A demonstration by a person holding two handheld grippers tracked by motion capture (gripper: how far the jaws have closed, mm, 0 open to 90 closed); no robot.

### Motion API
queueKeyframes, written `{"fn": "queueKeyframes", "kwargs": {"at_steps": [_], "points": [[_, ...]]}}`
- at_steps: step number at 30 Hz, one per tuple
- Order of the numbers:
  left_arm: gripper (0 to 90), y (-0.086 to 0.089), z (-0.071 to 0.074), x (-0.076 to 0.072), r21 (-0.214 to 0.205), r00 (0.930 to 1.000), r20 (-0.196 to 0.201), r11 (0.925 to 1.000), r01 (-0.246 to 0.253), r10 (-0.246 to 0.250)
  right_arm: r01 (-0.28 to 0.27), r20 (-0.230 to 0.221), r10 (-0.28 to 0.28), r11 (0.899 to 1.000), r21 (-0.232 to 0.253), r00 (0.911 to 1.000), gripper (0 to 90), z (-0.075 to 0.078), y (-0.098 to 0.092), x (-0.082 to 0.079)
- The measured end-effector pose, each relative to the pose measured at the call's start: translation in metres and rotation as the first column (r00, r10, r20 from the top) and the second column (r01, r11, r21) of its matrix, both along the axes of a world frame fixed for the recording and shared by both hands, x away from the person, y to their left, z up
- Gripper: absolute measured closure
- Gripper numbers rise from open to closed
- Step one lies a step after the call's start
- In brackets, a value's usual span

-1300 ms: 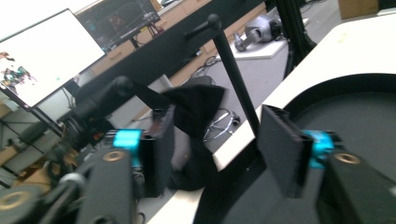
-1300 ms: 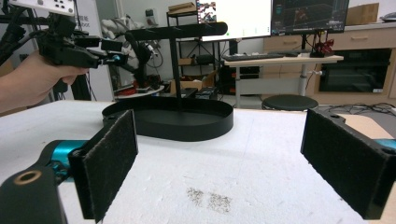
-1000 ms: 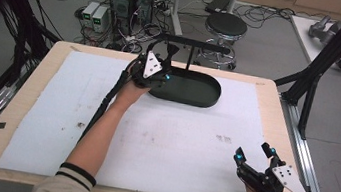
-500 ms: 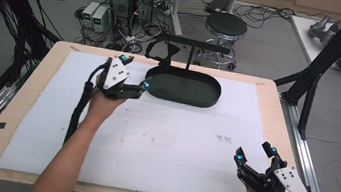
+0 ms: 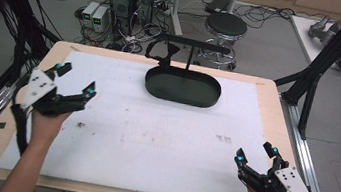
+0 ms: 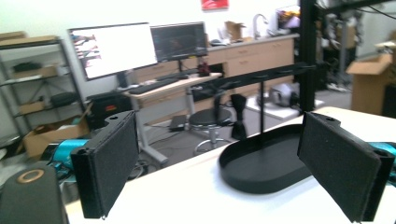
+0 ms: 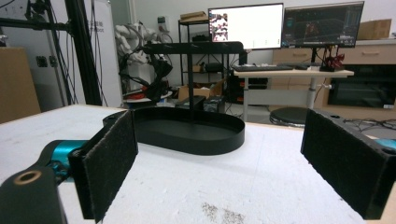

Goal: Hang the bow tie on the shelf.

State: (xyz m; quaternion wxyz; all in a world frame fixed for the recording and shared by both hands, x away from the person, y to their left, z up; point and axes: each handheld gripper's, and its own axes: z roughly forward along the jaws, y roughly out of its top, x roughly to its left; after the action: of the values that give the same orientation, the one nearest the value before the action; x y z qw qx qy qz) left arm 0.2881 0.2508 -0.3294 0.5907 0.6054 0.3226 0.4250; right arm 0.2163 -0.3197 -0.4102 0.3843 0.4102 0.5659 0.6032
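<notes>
So here's where I'm at, going across the table from the left. My left gripper is up over the left edge of the white sheet, well apart from everything; its jaws have just been opening and now stand wide, with nothing between the pads, which the left gripper view confirms since I can look straight through the gap. In the middle at the far side sits the black oval tray with its post and crossbar stand, and there's a dark strap-like thing dangling off the left end of that bar; too small for me to say what exactly. The tray looks empty. Over on the right, my right gripper hovers low near the front right corner, jaws also spread wide and holding nothing, aimed toward the tray. What worries me: that stand is tall and thin, so if I come back in from the left too fast or too low I'd guess I could clip the bar or the tray rim and shove the whole thing sideways on the sheet. The hanging piece could also swing away or slip off if I nudge it rather than pinch it cleanly.
</notes>
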Motion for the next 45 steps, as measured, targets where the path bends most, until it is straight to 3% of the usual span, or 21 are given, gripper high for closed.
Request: {"fn": "queueKeyframes", "kwargs": {"at_steps": [1, 4, 6, 9, 15, 22, 23, 27, 30, 45], "points": [[13.1, 0.000, 0.000, 0.000, 0.000, 1.0000, 0.000, 1.0000, 0.000, 0.000, -0.001, 0.000, 0.001, 1.000, -0.002, 1.0000, 10.1, 0.000, 0.000, 0.000], [13.0, 0.025, -0.010, -0.014, -0.042, 0.9991, -0.012, 0.9982, -0.042, 0.042, 0.004, -0.001, -0.004, 1.000, -0.015, 1.0000, 10.1, 0.000, -0.001, 0.000], [13.1, 0.042, -0.019, -0.022, -0.071, 0.9975, -0.041, 0.9956, -0.061, 0.058, 0.008, 0.004, -0.008, 1.000, -0.022, 1.0000, 10.1, 0.002, -0.001, -0.002], [13.0, 0.055, -0.033, -0.032, -0.079, 0.9949, -0.064, 0.9934, -0.083, 0.078, 0.013, 0.008, -0.013, 0.999, -0.031, 0.9999, 10.1, 0.003, -0.001, -0.003], [13.1, 0.069, -0.062, -0.050, -0.061, 0.9892, -0.075, 0.9896, -0.130, 0.126, 0.015, -0.001, -0.015, 0.998, -0.053, 0.9999, 10.1, 0.001, 0.002, -0.002], [13.2, 0.078, -0.079, -0.052, -0.082, 0.9855, -0.104, 0.9863, -0.143, 0.134, 0.018, -0.010, -0.018, 0.998, -0.064, 0.9998, 10.1, 0.002, 0.007, -0.003], [13.2, 0.078, -0.085, -0.054, -0.067, 0.9857, -0.101, 0.9876, -0.142, 0.135, 0.021, -0.006, -0.021, 0.998, -0.066, 0.9998, 10.1, 0.002, 0.007, -0.003], [13.1, 0.080, -0.093, -0.052, -0.052, 0.9836, -0.118, 0.9883, -0.144, 0.137, 0.026, -0.003, -0.026, 0.997, -0.066, 0.9996, 10.1, 0.005, 0.007, -0.005], [13.2, 0.083, -0.093, -0.053, -0.087, 0.9837, -0.110, 0.9846, -0.152, 0.142, 0.030, 0.002, -0.030, 0.997, -0.075, 0.9995, 10.1, 0.007, 0.006, -0.005], [13.1, 0.084, -0.092, -0.054, -0.110, 0.9862, -0.109, 0.9846, -0.136, 0.124, 0.061, 0.008, -0.061, 0.996, -0.069, 0.9981, 10.1, 0.011, 0.000, -0.009]]}}
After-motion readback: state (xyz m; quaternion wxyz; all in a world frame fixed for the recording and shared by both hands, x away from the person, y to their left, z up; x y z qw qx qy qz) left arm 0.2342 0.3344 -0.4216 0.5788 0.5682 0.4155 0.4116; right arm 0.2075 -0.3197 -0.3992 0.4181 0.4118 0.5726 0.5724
